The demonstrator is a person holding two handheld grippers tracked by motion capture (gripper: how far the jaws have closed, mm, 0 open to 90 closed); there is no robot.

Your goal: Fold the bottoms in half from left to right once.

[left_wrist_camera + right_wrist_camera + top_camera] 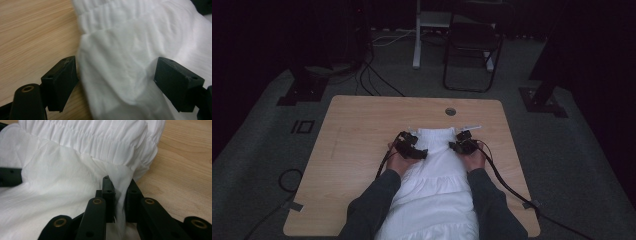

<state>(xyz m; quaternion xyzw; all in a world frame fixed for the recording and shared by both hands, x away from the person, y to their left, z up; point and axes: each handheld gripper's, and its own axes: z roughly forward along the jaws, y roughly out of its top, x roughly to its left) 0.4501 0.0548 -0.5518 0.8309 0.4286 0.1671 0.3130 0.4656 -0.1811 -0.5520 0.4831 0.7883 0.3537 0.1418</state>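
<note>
White garment (pixel 437 185) lies flat along the middle of the wooden table (pixel 357 150), its gathered elastic waistband (pixel 434 134) at the far end, the wider hem running off the near edge between the person's forearms.

Left gripper (pixel 411 146) sits at the garment's left edge just below the waistband — jaws spread wide. In the left gripper view, one jaw rests over bare wood beside the cloth edge, the other over the cloth; a raised fold of fabric (pixel 120 75) stands between them, pads not pressing on it.

Right gripper (pixel 463 143) is at the right edge, same level. In the right gripper view its jaws are pressed close, pinching a thin ridge of white cloth (pixel 122 195) just below the gathered band (pixel 100 140) — fabric pulled up between the pads.
</note>
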